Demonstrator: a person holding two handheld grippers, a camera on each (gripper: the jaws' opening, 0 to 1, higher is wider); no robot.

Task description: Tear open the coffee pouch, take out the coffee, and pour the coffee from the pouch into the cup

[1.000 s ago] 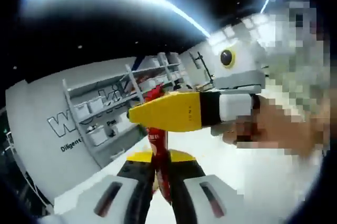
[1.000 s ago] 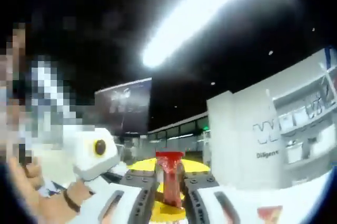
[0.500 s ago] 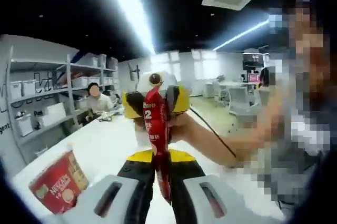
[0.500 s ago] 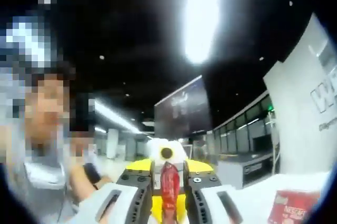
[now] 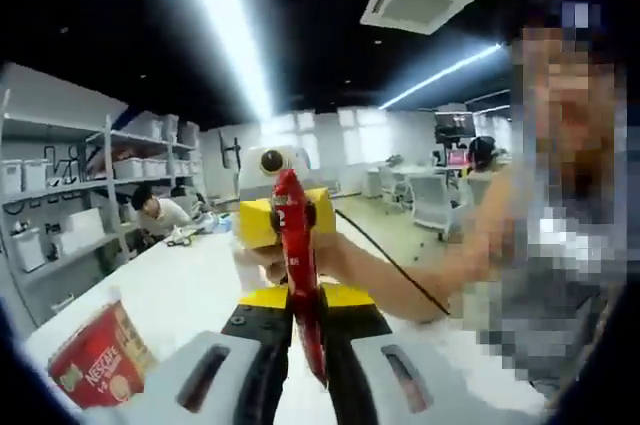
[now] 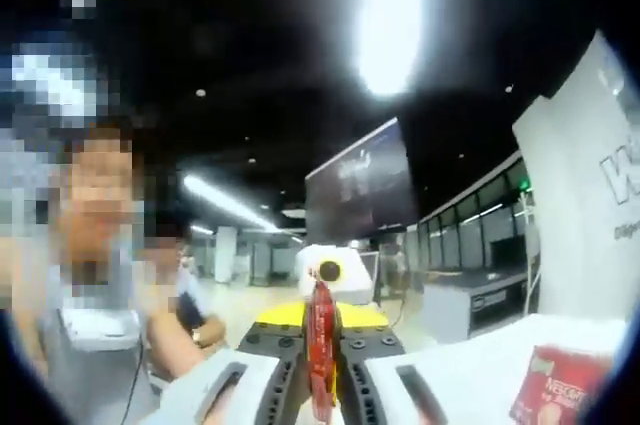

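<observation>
A slim red coffee pouch [image 5: 297,245] is stretched between my two grippers above the table. My left gripper [image 5: 305,317] is shut on its near end. My right gripper [image 5: 287,213], yellow and white and held by a hand, faces it end on and is shut on the far end. In the right gripper view the pouch [image 6: 320,350] runs from my right gripper [image 6: 320,320] up to the left gripper [image 6: 328,280] opposite. A red Nescafe cup [image 5: 95,370] stands on the white table [image 5: 190,290] at lower left, and the cup [image 6: 555,385] also sits at lower right.
The person's arm [image 5: 400,280] and body stand at the right of the table. Shelves with white boxes [image 5: 60,215] line the left wall, and a seated person [image 5: 155,213] is at the table's far end. A cable [image 5: 395,260] hangs from the right gripper.
Both views swung round from the wall and ceiling to the room. The right gripper, crosswise to the left one a second ago, now faces it end on. Both stay shut on the pouch.
</observation>
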